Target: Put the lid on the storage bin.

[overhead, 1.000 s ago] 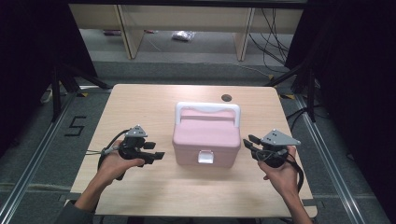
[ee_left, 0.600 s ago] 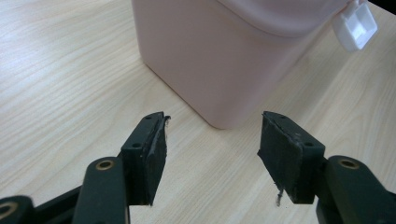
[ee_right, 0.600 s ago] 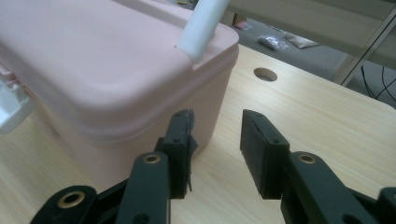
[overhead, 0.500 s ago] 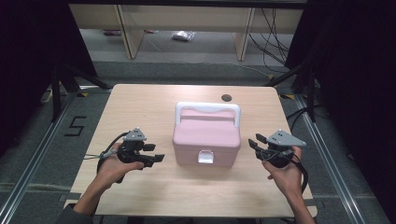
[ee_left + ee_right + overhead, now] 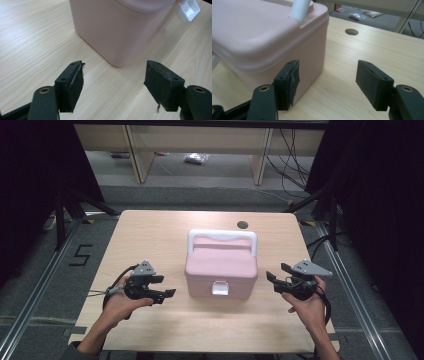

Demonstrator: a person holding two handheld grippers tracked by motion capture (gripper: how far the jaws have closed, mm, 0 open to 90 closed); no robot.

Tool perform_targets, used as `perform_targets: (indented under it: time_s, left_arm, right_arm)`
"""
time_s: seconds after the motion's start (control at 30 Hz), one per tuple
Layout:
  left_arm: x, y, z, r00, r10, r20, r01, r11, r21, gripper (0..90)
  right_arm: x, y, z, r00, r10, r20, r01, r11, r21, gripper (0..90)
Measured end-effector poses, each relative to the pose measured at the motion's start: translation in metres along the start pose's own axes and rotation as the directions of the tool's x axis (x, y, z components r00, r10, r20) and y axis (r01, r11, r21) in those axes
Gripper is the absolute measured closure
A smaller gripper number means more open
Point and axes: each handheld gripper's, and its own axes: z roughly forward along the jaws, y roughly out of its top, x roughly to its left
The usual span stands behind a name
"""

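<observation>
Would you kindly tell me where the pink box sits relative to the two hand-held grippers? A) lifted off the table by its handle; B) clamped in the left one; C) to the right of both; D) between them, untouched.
D: the pink box rests on the table between the left hand-held gripper and the right hand-held gripper, both with jaws open and apart from it.

The high view looks forward and down from above the person's side of the desk (image 5: 150, 235), far enough back to take in the whole top and the floor beyond. The left gripper view rides low behind the left tongs (image 5: 113, 82), close to a lower corner of the pink box (image 5: 117, 27). The right gripper view sits as near behind the right tongs (image 5: 327, 85), beside that same box.
</observation>
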Motion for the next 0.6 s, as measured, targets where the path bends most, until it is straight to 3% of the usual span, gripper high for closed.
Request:
perform_targets:
  time_s: [0.03,0.07,0.13,0.17,0.37,0.4,0.43,0.47,0.6]
  left_arm:
    - [-0.003,-0.001,0.001,0.9997,-0.022,-0.007,0.022,0.9994,-0.026,29.9]
    - [-0.002,-0.001,-0.001,1.0000,0.006,-0.003,-0.006,1.0000,-0.004,29.7]
    - [-0.005,-0.002,-0.001,0.9999,-0.014,-0.006,0.014,0.9995,-0.027,29.2]
    - [-0.004,-0.002,-0.002,0.9999,0.011,-0.003,-0.011,0.9999,-0.005,28.8]
    - [-0.008,-0.006,-0.003,0.9998,0.015,-0.010,-0.015,0.9998,-0.013,27.0]
    - [-0.011,-0.006,-0.002,0.9997,-0.013,-0.020,0.013,0.9992,-0.038,27.0]
    - [-0.010,-0.007,-0.003,0.9998,-0.003,-0.018,0.003,0.9994,-0.034,26.9]
    - [-0.009,-0.007,-0.004,0.9997,0.015,-0.021,-0.016,0.9996,-0.022,26.7]
    - [-0.011,-0.011,-0.004,0.9996,0.014,-0.025,-0.015,0.9997,-0.017,25.1]
  right_arm:
    - [-0.001,-0.001,0.000,1.0000,0.003,0.002,-0.003,1.000,-0.005,34.4]
    - [-0.002,-0.002,-0.001,0.9999,0.015,0.002,-0.015,1.000,-0.010,33.7]
    - [-0.003,-0.005,-0.003,0.9997,0.022,-0.011,-0.022,1.000,-0.003,33.2]
    - [-0.003,-0.006,-0.003,0.9997,0.018,-0.015,-0.018,1.000,-0.006,32.5]
    - [0.001,-0.012,-0.005,0.9992,0.025,-0.032,-0.025,1.000,-0.009,26.9]
    - [0.002,-0.013,-0.004,0.9993,0.018,-0.032,-0.019,1.000,-0.015,25.2]
    - [0.002,-0.014,-0.005,0.9998,0.004,-0.018,-0.004,1.000,-0.008,23.8]
    - [0.004,-0.016,-0.005,0.9992,0.025,-0.032,-0.025,1.000,-0.003,23.7]
    - [0.005,-0.022,-0.006,0.9991,0.013,-0.040,-0.013,1.000,-0.008,21.2]
